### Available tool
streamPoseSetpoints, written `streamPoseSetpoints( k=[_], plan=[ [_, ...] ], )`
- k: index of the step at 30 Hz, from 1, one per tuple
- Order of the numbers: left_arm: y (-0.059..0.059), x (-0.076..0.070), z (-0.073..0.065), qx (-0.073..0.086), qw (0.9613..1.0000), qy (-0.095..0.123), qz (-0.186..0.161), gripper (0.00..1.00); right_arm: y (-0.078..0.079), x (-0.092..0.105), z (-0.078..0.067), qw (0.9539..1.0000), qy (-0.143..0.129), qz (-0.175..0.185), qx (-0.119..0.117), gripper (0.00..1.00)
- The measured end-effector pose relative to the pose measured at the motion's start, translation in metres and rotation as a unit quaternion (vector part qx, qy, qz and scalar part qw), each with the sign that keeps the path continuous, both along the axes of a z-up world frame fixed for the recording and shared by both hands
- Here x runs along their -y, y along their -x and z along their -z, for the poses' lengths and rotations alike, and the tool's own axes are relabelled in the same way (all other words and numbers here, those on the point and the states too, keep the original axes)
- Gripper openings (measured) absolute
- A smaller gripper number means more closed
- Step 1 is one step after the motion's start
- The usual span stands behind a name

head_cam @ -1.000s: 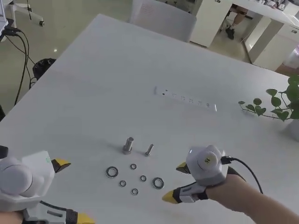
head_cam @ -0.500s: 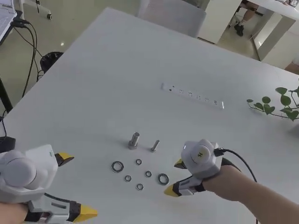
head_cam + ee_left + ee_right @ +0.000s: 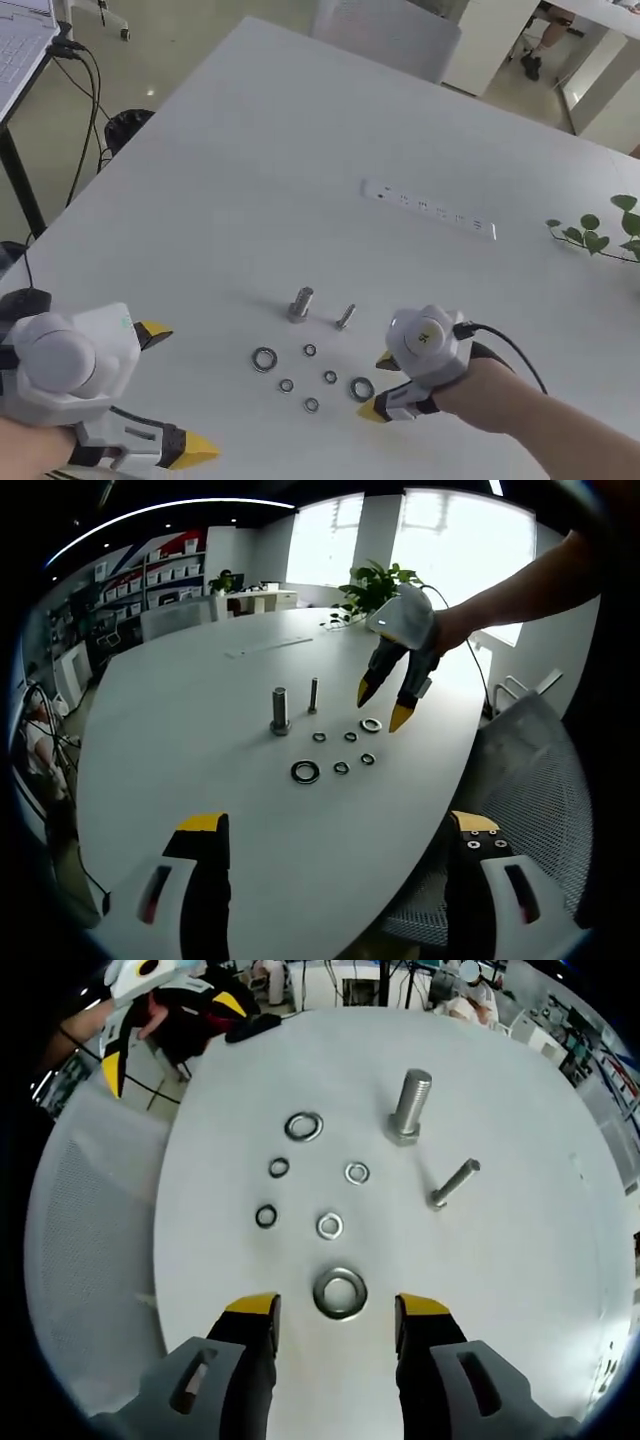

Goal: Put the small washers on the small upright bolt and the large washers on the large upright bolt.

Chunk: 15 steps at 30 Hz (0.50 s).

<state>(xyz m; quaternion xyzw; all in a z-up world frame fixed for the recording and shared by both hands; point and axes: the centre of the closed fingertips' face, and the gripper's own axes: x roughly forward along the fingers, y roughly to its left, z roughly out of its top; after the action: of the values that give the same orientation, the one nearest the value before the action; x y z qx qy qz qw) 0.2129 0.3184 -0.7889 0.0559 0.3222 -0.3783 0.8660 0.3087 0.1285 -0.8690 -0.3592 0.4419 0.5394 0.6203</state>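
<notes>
Nearest to me, my left gripper (image 3: 178,388) hangs over the front edge of the white table (image 3: 230,170), its yellow-tipped jaws spread wide with nothing between them; the left gripper view confirms the gap. Further in, my right gripper (image 3: 336,1306) also has its jaws apart. In the right gripper view they stand either side of a large washer (image 3: 340,1293) lying flat on the table, though I cannot tell from here whether the tips touch the surface or sit just above it. Just beyond that washer, four small washers (image 3: 329,1225) lie scattered in a loose cluster, and a second large washer (image 3: 303,1125) lies at the far left edge of the group. Past the washers the large bolt (image 3: 300,304) stands upright on its head, with the small bolt (image 3: 346,317) just beside it to the right, both bare of washers. Well beyond them a white power strip (image 3: 428,210) lies across the table, a leafy plant (image 3: 600,232) reaches in at the right edge, and a chair (image 3: 385,35) stands at the far end.
</notes>
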Motion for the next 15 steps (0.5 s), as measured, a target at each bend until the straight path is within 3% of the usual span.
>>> streamPoseSetpoints(
  k=[15],
  plan=[
    [0.004,0.0,0.0,-0.002,1.0,0.002,-0.001,0.87,-0.001,0.002,0.011,0.9992,0.028,-0.03,0.002,0.44]
  ],
)
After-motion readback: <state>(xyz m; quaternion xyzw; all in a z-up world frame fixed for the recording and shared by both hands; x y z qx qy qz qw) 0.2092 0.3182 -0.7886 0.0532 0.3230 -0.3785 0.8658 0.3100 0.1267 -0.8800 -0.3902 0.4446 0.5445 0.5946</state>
